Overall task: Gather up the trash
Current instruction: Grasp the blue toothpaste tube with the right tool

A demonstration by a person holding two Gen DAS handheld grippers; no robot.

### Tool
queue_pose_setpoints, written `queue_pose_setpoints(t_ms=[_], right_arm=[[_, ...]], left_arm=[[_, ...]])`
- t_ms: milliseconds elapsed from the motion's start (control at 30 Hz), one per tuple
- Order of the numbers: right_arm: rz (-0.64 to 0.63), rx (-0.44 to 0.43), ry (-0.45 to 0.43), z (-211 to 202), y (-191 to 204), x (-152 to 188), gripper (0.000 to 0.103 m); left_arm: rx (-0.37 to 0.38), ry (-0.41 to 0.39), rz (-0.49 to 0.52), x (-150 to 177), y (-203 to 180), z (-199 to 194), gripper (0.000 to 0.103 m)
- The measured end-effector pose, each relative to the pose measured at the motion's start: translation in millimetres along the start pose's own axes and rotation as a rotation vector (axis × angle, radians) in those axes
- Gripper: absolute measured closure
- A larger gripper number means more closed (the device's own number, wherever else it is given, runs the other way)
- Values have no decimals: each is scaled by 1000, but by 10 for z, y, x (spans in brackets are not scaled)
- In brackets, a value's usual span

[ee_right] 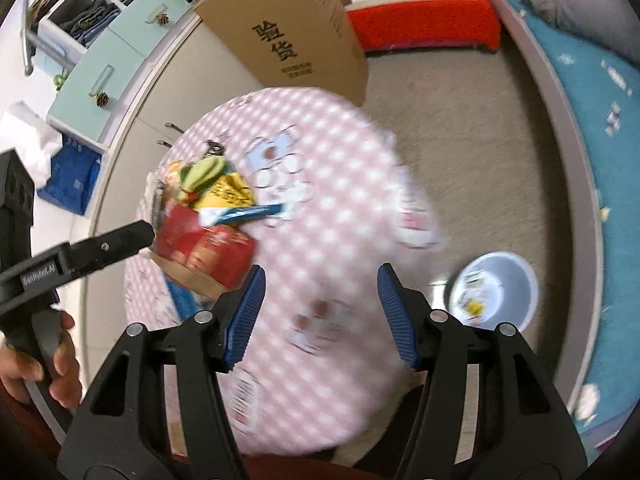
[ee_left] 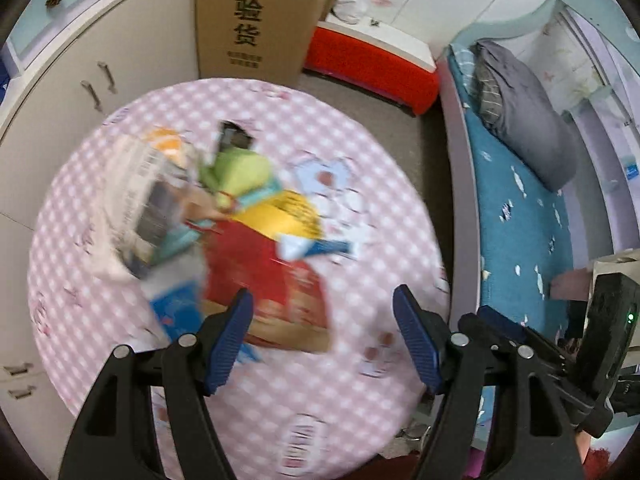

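Note:
A blurred heap of trash lies on a round table with a pink checked cloth (ee_left: 360, 380) (ee_right: 340, 360): a red box (ee_left: 264, 280) (ee_right: 208, 252), a yellow packet (ee_left: 280, 212) (ee_right: 230, 192), a green wrapper (ee_left: 236, 168) (ee_right: 202, 172), a clear wrapper (ee_left: 148, 192) and a blue-white wrapper (ee_left: 316, 246) (ee_right: 244, 212). My left gripper (ee_left: 322, 314) is open above the table, its left finger over the red box. My right gripper (ee_right: 320, 290) is open over bare cloth, right of the heap. The left gripper's side shows in the right wrist view (ee_right: 80, 254).
A pale bowl (ee_right: 496, 288) holding scraps stands on the floor right of the table. A tall cardboard box (ee_left: 256, 16) (ee_right: 292, 24) and white cabinets (ee_left: 60, 100) stand behind. A red bench (ee_left: 372, 64) and a bed with blue cover (ee_left: 520, 220) lie to the right.

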State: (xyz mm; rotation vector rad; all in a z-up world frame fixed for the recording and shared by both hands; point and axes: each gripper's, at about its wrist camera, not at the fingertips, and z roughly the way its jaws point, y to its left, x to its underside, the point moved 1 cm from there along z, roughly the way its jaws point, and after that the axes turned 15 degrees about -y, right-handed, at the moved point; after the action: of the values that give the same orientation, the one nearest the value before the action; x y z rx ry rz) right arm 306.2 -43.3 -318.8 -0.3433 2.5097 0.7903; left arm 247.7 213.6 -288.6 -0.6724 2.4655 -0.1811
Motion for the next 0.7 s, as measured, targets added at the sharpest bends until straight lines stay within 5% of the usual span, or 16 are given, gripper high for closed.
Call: queue_pose_setpoints(t_ms=[467, 567, 700], right_arm=[[472, -25, 89, 1158, 306, 90, 53], [554, -21, 84, 1235, 204, 124, 58], [622, -40, 65, 1262, 72, 143, 78]], left_arm=[[43, 61, 29, -411, 682, 396, 32], [64, 75, 49, -466, 676, 491, 32], [90, 87, 71, -540, 629, 668, 32]])
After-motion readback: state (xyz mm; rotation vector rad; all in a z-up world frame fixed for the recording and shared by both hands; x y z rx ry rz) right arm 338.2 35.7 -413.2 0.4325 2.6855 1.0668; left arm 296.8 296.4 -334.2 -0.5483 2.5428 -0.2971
